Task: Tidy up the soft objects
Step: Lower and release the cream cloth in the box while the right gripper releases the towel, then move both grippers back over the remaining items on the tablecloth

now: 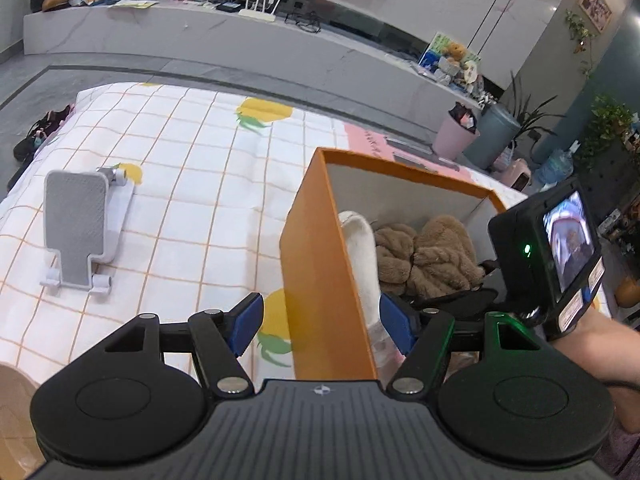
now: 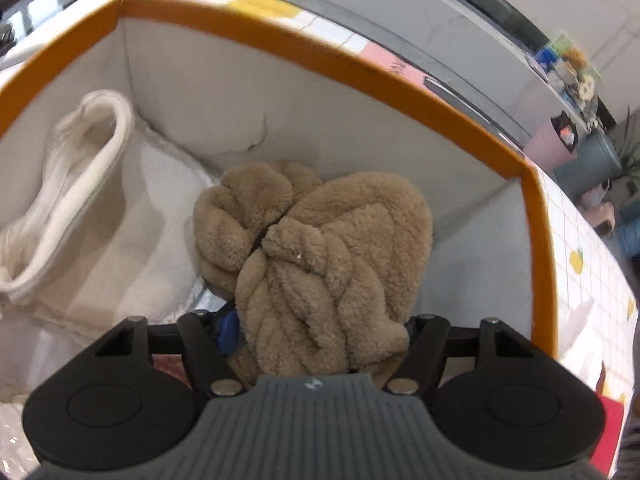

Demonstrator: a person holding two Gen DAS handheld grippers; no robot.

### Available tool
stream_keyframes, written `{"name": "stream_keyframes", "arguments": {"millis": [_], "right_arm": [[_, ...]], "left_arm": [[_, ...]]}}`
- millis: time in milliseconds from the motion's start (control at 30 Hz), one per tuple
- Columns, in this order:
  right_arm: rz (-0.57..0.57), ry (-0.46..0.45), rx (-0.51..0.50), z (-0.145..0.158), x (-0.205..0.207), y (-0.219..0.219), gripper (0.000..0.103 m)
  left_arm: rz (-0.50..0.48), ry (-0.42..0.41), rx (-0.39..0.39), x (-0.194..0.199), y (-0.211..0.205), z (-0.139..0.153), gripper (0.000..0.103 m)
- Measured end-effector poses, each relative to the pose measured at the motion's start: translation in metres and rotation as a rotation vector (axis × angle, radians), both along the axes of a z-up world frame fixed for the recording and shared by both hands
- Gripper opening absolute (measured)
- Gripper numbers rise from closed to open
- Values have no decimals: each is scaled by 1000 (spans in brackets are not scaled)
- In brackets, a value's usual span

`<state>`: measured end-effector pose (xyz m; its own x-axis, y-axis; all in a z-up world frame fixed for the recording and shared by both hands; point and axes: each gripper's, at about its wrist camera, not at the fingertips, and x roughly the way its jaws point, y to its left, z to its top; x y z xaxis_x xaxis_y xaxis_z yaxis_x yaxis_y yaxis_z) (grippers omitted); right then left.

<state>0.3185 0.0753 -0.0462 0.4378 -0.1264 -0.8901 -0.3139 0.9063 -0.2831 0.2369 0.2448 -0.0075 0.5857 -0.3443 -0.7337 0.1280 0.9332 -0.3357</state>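
Observation:
An orange box (image 1: 320, 264) with a white inside stands on the checked cloth. My left gripper (image 1: 322, 322) is open, its blue pads either side of the box's near left wall. Inside lie a white cloth (image 1: 362, 248) and a brown fluffy item (image 1: 432, 256). In the right wrist view the box rim (image 2: 360, 64) curves around. My right gripper (image 2: 316, 332) is inside the box, shut on the brown fluffy item (image 2: 320, 248), which bulges over its fingers. The white cloth (image 2: 76, 196) leans on the left wall.
A grey and white phone stand (image 1: 80, 224) lies on the cloth at left. The right hand's camera unit (image 1: 552, 248) hangs over the box's right side. A long white cabinet (image 1: 224, 28) runs behind, with a pink bin (image 1: 456, 132) and a grey bin (image 1: 496, 132).

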Motion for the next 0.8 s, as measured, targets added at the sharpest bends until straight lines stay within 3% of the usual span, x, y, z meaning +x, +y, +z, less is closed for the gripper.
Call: {"name": "stream_keyframes", "arguments": {"millis": [100,167,233,367,500,700,800], "right_arm": [[4,9,-17,7,-4,4,73],[33,-27,-42,15,-7,14,82],[40,-87,-73,30,-17,20,99],[40,-149,-56,68,-34,23,100],[19,-184,-24,105,-45,16,100],[-25,-218,-22,135,-71,4,100],[-54,-235,-1,149,-88,-13,100]], "left_arm": [[-11,0,16,-3,-1,1,77],[-6,-9,3,-4,0,4,77],[1,-23,-5,-6,1,8,77],[12,-57,45,-12,0,17,77],[23,-79,31,-17,-1,27,77],[8,-117,81,-31,-15,48,77],[9,-112,49,-36,-25,54,77]]}}
